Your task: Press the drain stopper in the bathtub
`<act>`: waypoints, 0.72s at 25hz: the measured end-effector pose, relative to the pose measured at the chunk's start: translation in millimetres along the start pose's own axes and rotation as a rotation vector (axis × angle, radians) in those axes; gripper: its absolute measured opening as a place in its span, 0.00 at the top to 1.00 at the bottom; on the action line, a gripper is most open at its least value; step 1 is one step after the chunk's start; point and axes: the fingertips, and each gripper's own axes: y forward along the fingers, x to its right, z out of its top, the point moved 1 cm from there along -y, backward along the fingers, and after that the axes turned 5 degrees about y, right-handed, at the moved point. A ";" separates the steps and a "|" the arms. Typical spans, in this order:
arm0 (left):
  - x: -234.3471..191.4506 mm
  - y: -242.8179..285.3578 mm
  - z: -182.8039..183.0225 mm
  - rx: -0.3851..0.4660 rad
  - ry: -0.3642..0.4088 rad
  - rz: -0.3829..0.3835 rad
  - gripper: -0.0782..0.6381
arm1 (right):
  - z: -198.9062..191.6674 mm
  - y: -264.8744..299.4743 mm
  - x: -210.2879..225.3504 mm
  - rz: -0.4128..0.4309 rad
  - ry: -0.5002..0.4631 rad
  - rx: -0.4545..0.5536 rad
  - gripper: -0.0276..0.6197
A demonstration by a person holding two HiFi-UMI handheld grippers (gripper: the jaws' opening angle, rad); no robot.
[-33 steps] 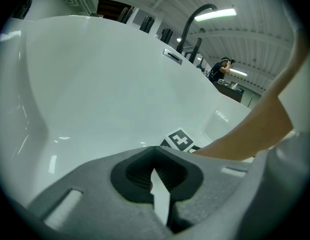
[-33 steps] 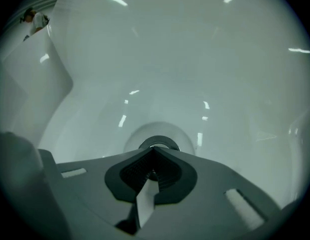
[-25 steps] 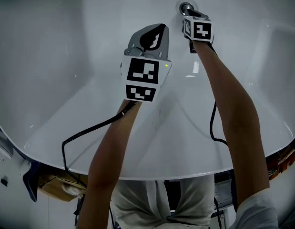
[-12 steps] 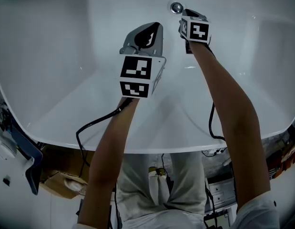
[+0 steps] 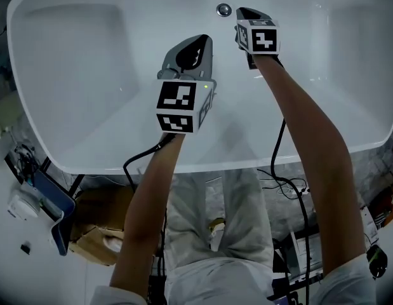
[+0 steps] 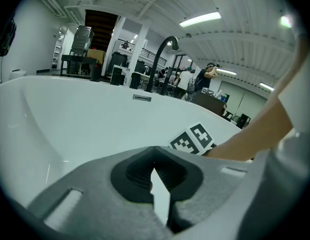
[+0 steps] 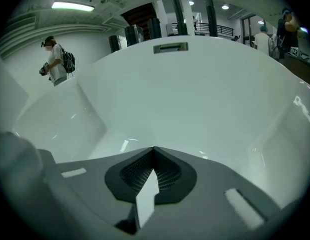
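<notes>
Bathtub (image 5: pixel 82 88): white basin under both tongs.
Drain stopper (image 5: pixel 223 9): just left of right tongs (image 5: pixel 246 11) (a small gap shows), beyond left tongs (image 5: pixel 204 40).
Grip: both clenched, empty.

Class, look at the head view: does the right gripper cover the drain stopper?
No, the drain stopper shows whole, apart from the right gripper, which lies to its right.

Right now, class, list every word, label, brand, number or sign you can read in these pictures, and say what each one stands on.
No readable text in any view.
Left tongs and right tongs: their cubes carry black-and-white square markers only, no letters or digits.
Drain stopper: plain metal, no print visible.
Overflow plate: too small to show any marking.
</notes>
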 end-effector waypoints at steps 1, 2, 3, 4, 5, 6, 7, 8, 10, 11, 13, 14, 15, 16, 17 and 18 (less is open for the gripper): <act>3.5 -5.1 4.2 0.001 0.001 0.000 0.89 | 2.6 -10.7 -2.5 0.007 0.008 0.010 0.95; 7.4 -10.2 8.7 0.002 0.002 -0.001 0.89 | 5.1 -21.8 -5.4 0.014 0.012 0.019 0.95; 11.9 -15.6 13.6 0.003 0.003 -0.003 0.89 | 7.3 -33.4 -8.5 0.022 0.009 0.026 0.95; 16.8 -21.6 19.2 0.004 0.003 -0.006 0.89 | 9.4 -45.2 -11.8 0.031 -0.001 0.029 0.95; 22.1 -28.3 25.8 0.007 0.004 -0.010 0.89 | 11.8 -57.2 -15.3 0.039 -0.013 0.030 0.95; 27.5 -35.8 33.2 0.011 0.007 -0.014 0.89 | 14.8 -69.3 -18.8 0.047 -0.023 0.031 0.95; 32.9 -44.0 41.3 0.014 0.012 -0.017 0.89 | 18.6 -81.8 -21.7 0.053 -0.027 0.032 0.95; 38.5 -52.8 50.1 0.018 0.017 -0.018 0.89 | 23.2 -95.2 -24.0 0.056 -0.020 0.034 0.95; 50.1 -72.3 69.0 0.024 0.017 -0.017 0.89 | 35.0 -126.0 -27.9 0.062 0.015 0.046 0.95; 55.4 -82.8 78.7 0.027 0.013 -0.016 0.89 | 42.5 -142.7 -30.7 0.067 0.034 0.057 0.95; 63.8 -103.8 97.8 0.034 0.002 -0.009 0.89 | 61.9 -175.3 -37.1 0.080 0.083 0.093 0.95; 67.2 -113.7 106.4 0.038 -0.001 -0.007 0.89 | 72.7 -190.1 -39.8 0.086 0.118 0.117 0.95; 70.1 -122.4 113.9 0.041 -0.002 -0.005 0.89 | 82.7 -202.9 -42.5 0.092 0.153 0.139 0.95; 72.8 -129.7 120.7 0.043 0.003 -0.005 0.89 | 91.9 -213.6 -45.4 0.099 0.177 0.158 0.95; 75.6 -136.0 127.5 0.045 0.010 -0.007 0.89 | 100.7 -223.1 -48.5 0.108 0.188 0.175 0.95; 79.2 -142.4 134.7 0.048 0.018 -0.010 0.89 | 109.0 -232.9 -51.6 0.117 0.191 0.190 0.95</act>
